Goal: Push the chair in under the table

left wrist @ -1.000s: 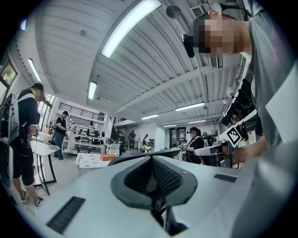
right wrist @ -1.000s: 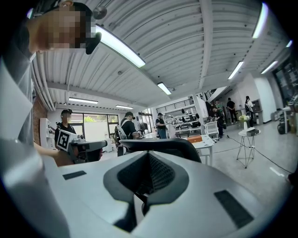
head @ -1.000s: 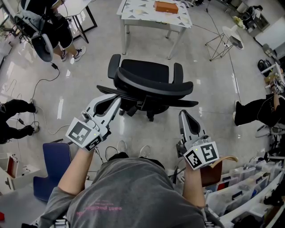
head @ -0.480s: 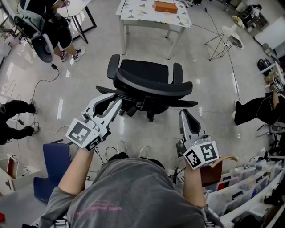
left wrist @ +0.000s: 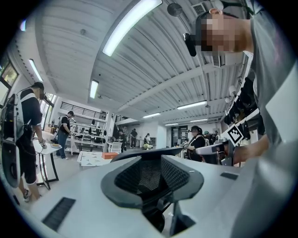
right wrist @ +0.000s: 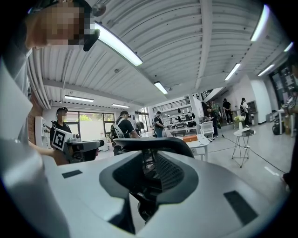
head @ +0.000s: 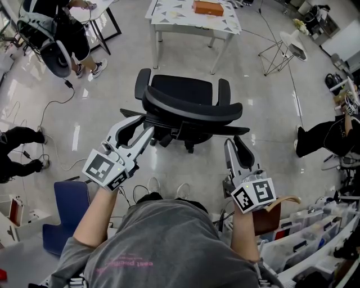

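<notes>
Standing square behind the chair (head: 187, 89), so the push line runs through it toward the table (head: 171, 18). Forearms out front, elbows bent, wrists straight, both tools held about level, side by side.

Left gripper (head: 147, 124): jaws have just been opening and now stand parted, with nothing clamped. Its own view shows the mesh of the backrest (head: 191, 108) dead ahead through the gap. Head view puts the tips at the backrest's left edge, by the lower wing. Can't tell if they touch.

Right gripper (head: 233, 143): jaws have just been opening too and are parted, looks less wide, with nothing between the pads. Tips sit just short of the backrest's right wing, with a sliver of floor showing between.

My read: one tool per side of the backrest should keep the chair from swivelling or veering on its wheeled base when shoved. Parted jaws could pinch the frame edge or just butt against it. Either fits.

Chair is black, backrest toward the person, seat facing the table. Seat front is near the table legs with floor visible between, so it's not under yet. It sits slightly left of the leg span, so the left armrest may catch the left leg. Orange box (head: 210, 8) is on the tabletop, clear of the path.

Push not begun, by my judgement.
</notes>
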